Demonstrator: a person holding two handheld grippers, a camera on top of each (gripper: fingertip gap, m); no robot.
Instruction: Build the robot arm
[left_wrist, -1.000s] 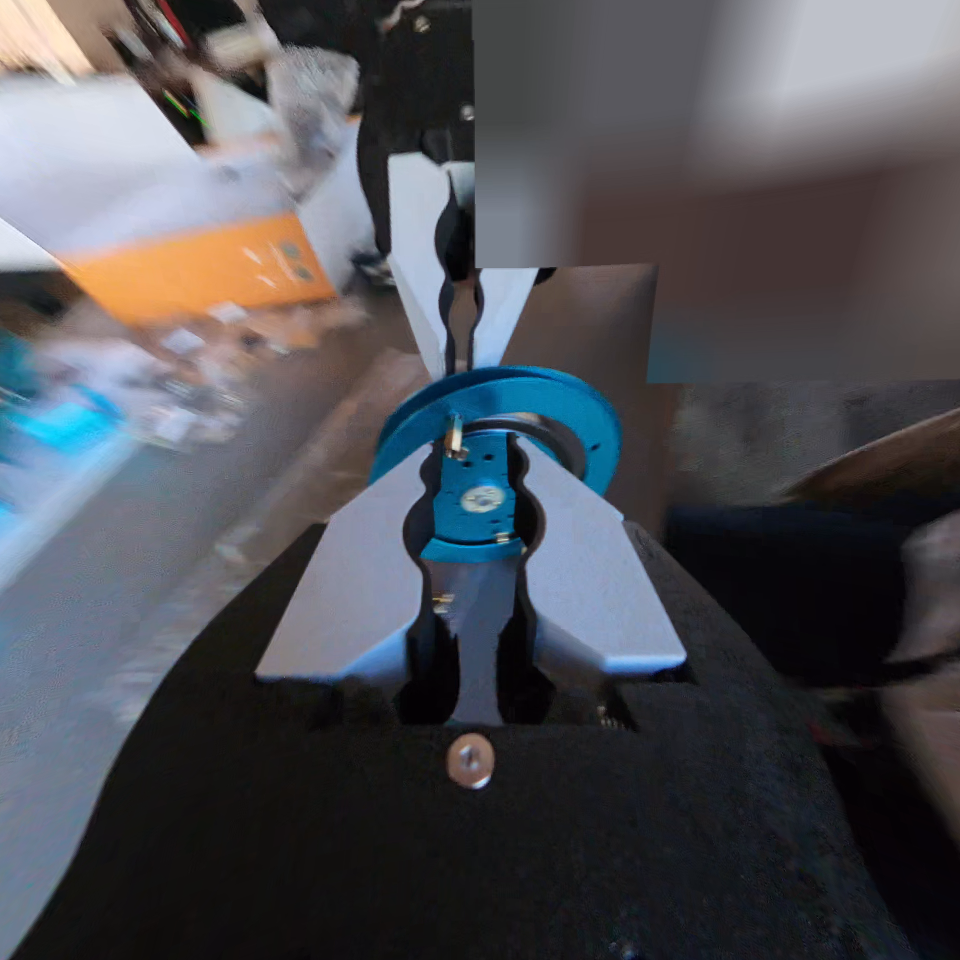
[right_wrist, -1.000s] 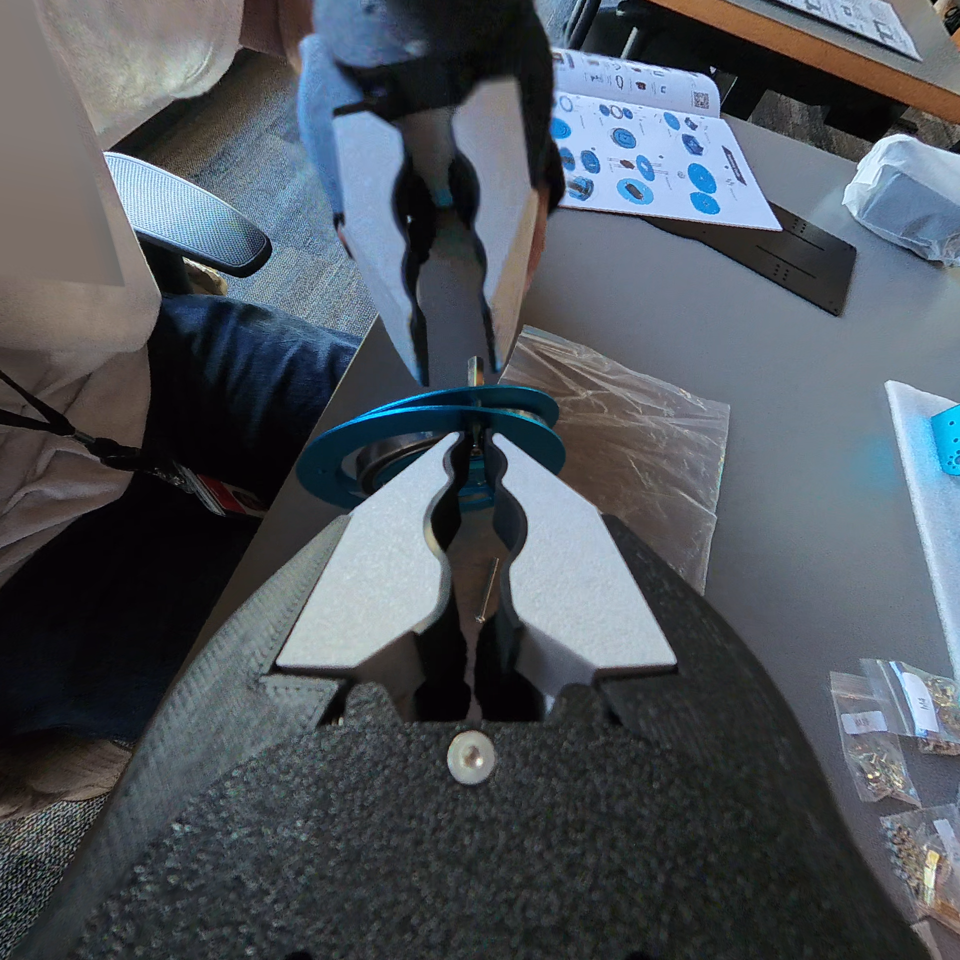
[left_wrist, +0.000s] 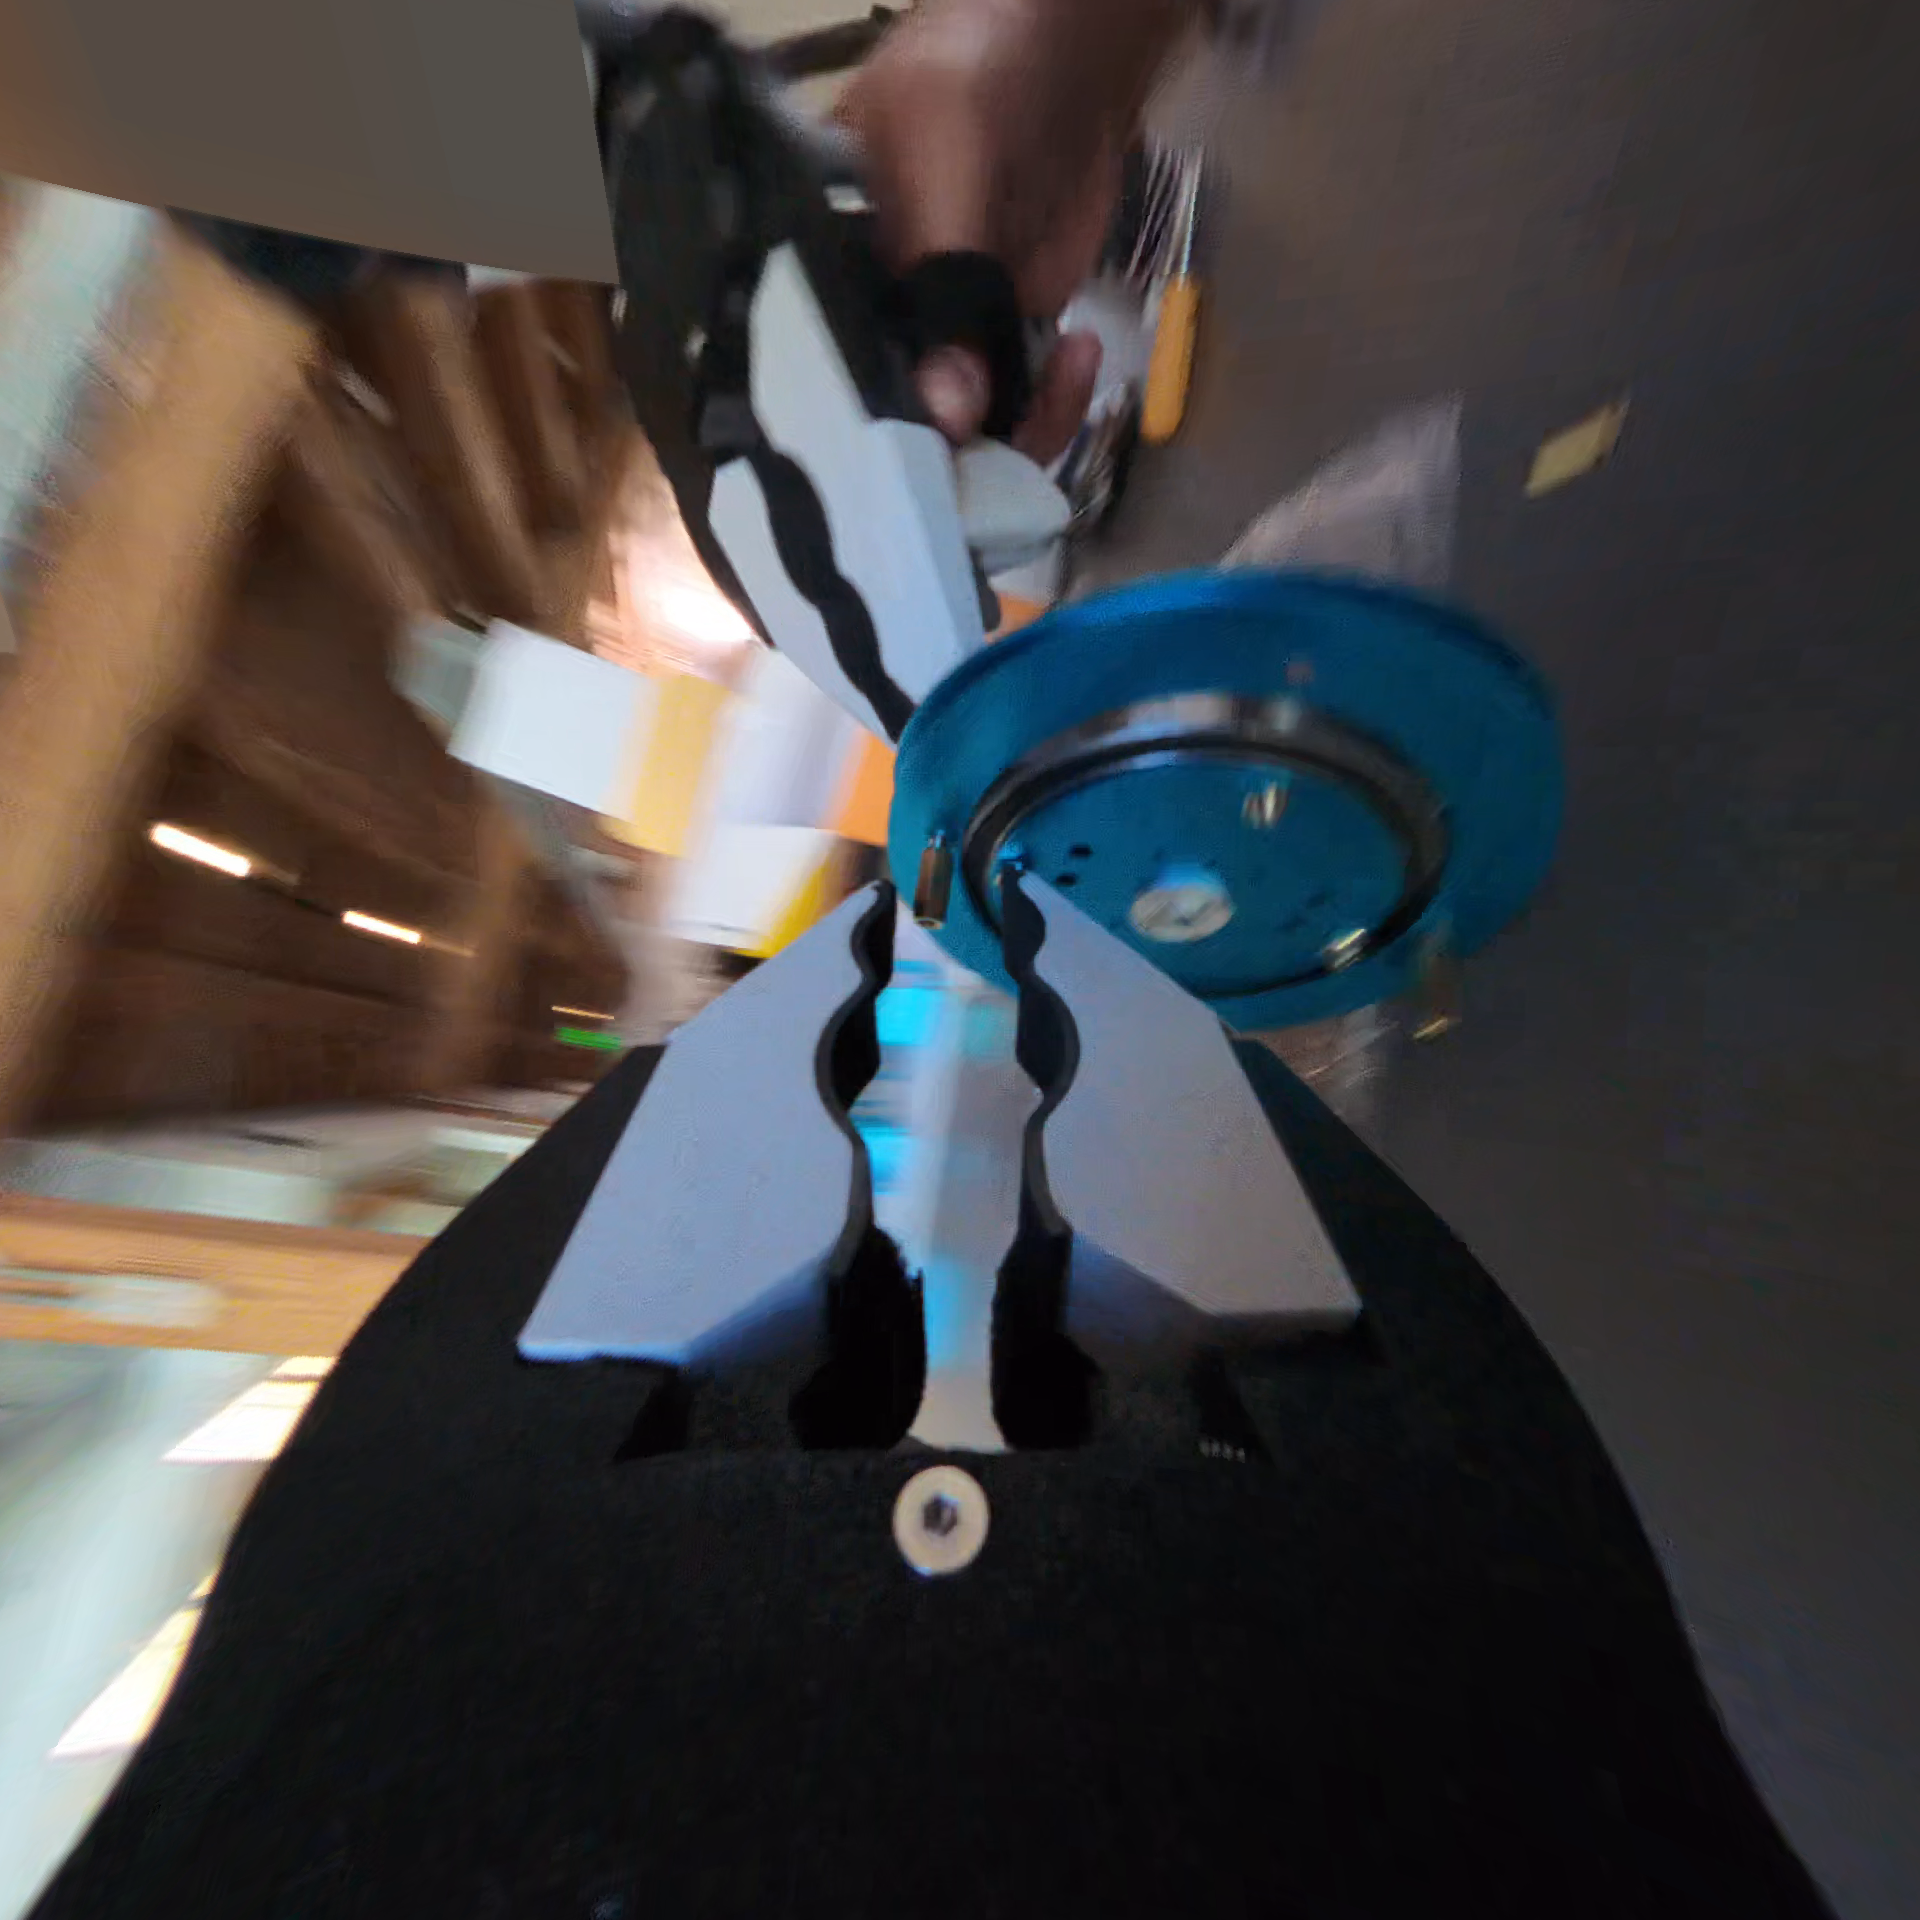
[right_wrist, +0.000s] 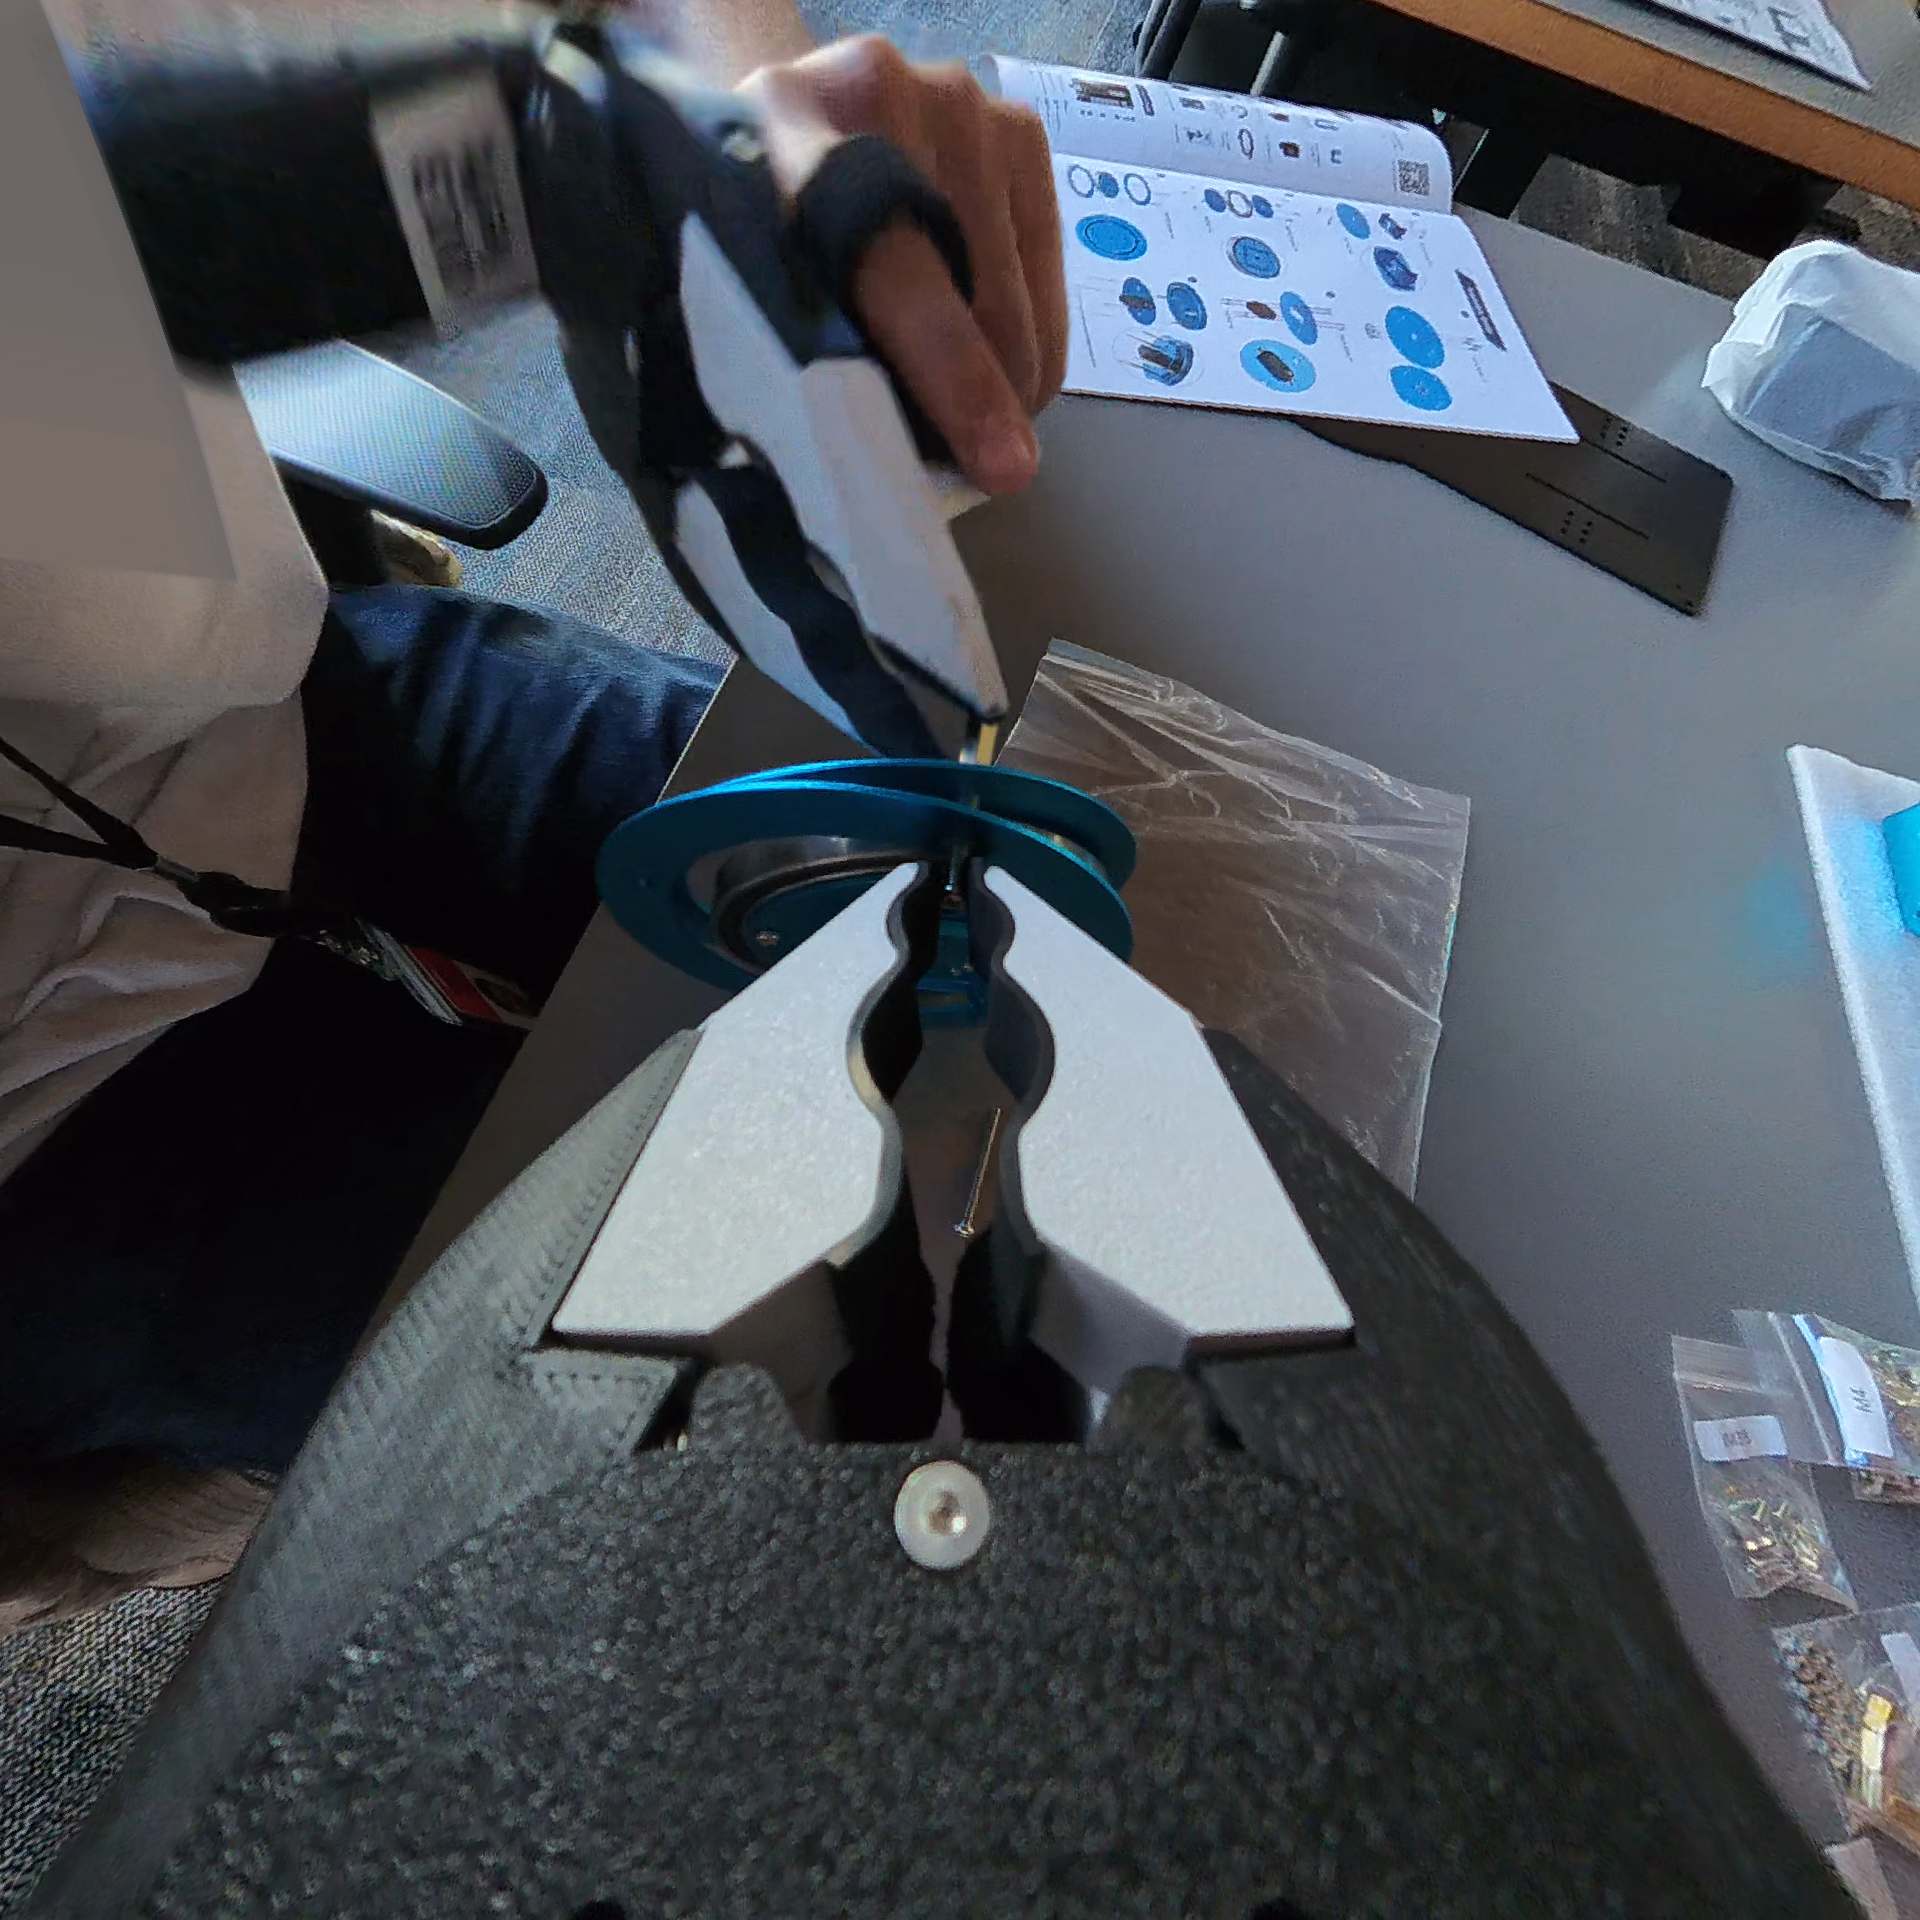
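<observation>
Grey counter (right_wrist: 1351, 582) behind; right tongs (right_wrist: 951, 883) clamped on the blue disc (right_wrist: 665, 873), left tongs (left_wrist: 940, 899) slightly apart at its rim. One-sided grip, so it could tilt out.

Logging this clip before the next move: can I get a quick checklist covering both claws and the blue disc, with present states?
1. Right claw clamped on the disc: ok.
2. Left claw tips placed either side of the standoff: ok.
3. Left claw actually gripping the standoff: cannot tell; a gap shows between its tips.
4. Left wrist view sharp enough to judge alignment: not ok, heavily blurred.
5. Disc clear of the bag: cannot tell; they overlap in the right wrist view.
</observation>
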